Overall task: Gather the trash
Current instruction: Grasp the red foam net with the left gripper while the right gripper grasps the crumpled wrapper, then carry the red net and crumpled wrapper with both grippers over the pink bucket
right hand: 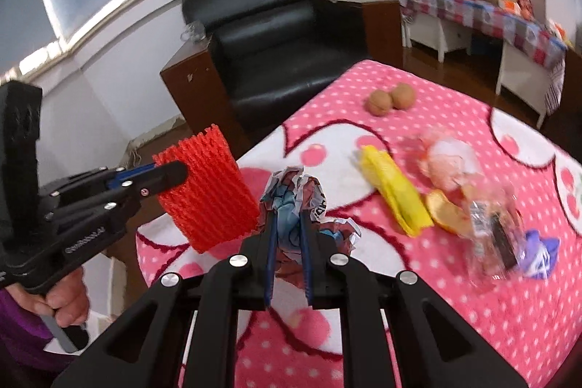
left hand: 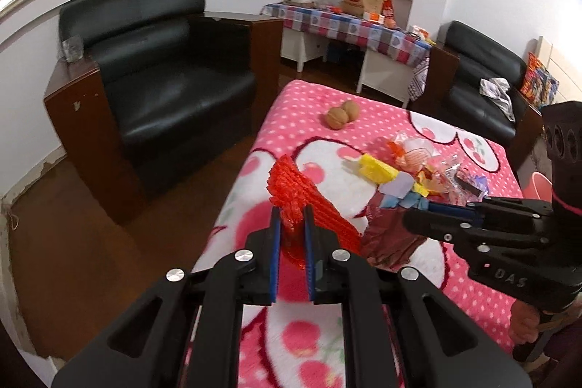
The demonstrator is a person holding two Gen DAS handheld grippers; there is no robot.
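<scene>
Left tongs: the left gripper (left hand: 293,213) is pinching a red foam net (left hand: 309,195); in the right wrist view the net (right hand: 207,191) hangs clear above the near corner of the pink blanket (right hand: 454,297).
Right tongs: the right gripper (right hand: 289,217) is pinching a crumpled printed wrapper (right hand: 294,191), lifted just off the blanket.
In hand: two pieces of trash, one per gripper, neither yet dropped anywhere.
Bin: a pale pink rim (left hand: 538,186) shows past the blanket's far edge beside the right gripper; whether it is a bin I cannot tell.
Left on the blanket: a yellow wrapper (right hand: 394,191), an orange peel (right hand: 445,210), a clear plastic packet (right hand: 491,231) and a purple scrap (right hand: 538,253), all near the blanket's middle.
Apart from the pile: two walnuts (right hand: 391,99) touching each other, toward the blanket's far edge; trash or not is unclear.
Progress: early to middle, judging by the pile; most of it remains to be collected.
</scene>
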